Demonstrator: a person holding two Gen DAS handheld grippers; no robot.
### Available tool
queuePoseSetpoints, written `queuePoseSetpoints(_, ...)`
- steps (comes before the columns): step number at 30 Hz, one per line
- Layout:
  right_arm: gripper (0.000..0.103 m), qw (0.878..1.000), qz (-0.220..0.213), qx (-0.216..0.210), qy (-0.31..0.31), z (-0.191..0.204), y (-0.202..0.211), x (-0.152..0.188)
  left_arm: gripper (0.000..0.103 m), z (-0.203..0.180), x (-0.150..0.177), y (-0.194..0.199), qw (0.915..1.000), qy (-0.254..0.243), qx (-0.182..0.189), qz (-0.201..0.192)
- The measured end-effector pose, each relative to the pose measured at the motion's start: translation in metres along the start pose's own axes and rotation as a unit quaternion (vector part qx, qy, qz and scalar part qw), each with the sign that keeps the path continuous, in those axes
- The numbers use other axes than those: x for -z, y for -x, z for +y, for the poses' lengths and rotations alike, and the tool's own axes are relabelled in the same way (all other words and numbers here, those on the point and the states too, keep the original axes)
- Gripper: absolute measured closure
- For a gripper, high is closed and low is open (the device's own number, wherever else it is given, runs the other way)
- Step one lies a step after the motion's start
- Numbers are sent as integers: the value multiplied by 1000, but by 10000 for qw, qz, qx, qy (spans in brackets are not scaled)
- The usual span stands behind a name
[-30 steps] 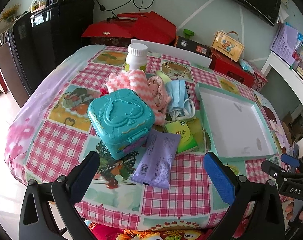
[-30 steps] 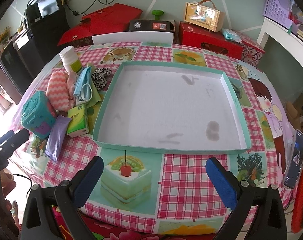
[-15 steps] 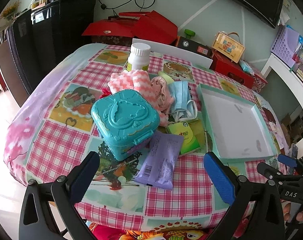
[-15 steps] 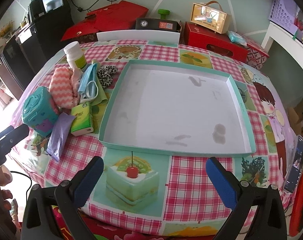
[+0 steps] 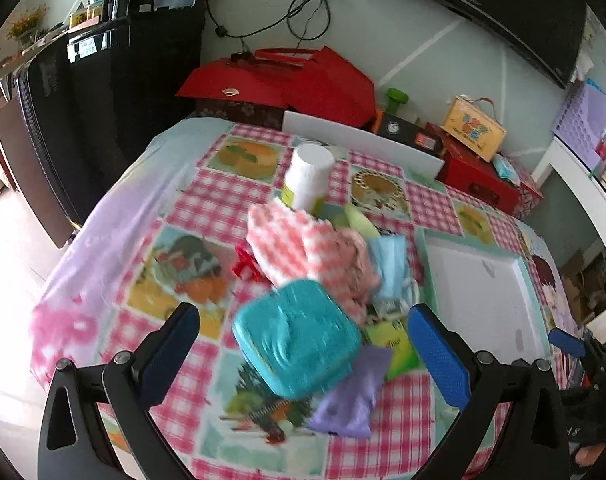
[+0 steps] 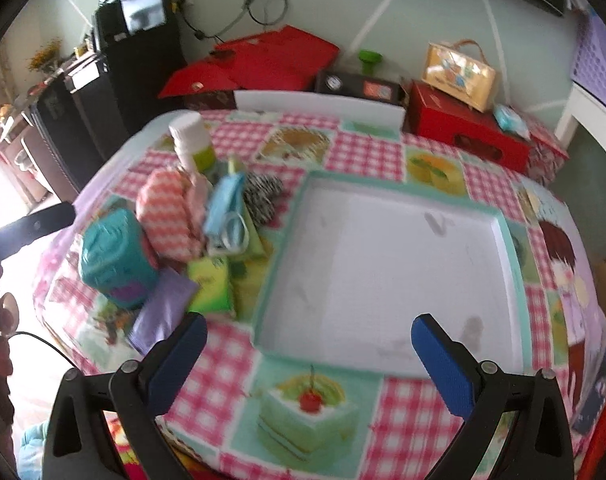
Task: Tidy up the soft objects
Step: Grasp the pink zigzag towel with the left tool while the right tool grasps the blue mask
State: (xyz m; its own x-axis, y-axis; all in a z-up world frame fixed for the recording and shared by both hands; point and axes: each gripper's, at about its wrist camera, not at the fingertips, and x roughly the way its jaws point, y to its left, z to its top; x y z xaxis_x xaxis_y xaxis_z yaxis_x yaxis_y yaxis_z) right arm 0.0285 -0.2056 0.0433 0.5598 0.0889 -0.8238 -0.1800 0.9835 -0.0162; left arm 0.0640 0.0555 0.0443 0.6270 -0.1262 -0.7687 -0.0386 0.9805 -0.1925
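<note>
A heap of items lies on the checked tablecloth left of a shallow teal-rimmed white tray (image 6: 503, 240), which is empty. The heap holds a pink-and-white zigzag cloth (image 5: 279, 240), a blue face mask (image 5: 391, 268), a zebra-print scrunchie (image 6: 263, 192), a green tissue pack (image 6: 211, 284), a purple packet (image 5: 351, 396) and a hard teal heart box (image 5: 295, 340). My left gripper (image 5: 303, 352) is open and empty, hovering over the teal box. My right gripper (image 6: 307, 356) is open and empty over the tray's near edge.
A white pill bottle (image 5: 307, 176) stands behind the heap. Red boxes (image 6: 463, 128) and a white panel (image 6: 319, 104) sit along the table's far edge. Black furniture (image 5: 103, 80) stands to the left. The table's near edge falls away below both grippers.
Both grippers have moved forward and up over the table, the left one toward the heap and teal box, the right one toward the tray. Nothing on the table has moved.
</note>
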Motion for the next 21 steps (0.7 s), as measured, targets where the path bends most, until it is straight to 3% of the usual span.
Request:
queuePoseSetpoints(8, 0, 9989, -186, -264, 347, 26, -18, -31, 0, -2, -36, -23, 9992, -224, -210, 262)
queuePoseSetpoints(21, 0, 9985, 129, -377, 376, 31, -70, -52, 0, -1, -53, -74, 9967, -259, -243, 729)
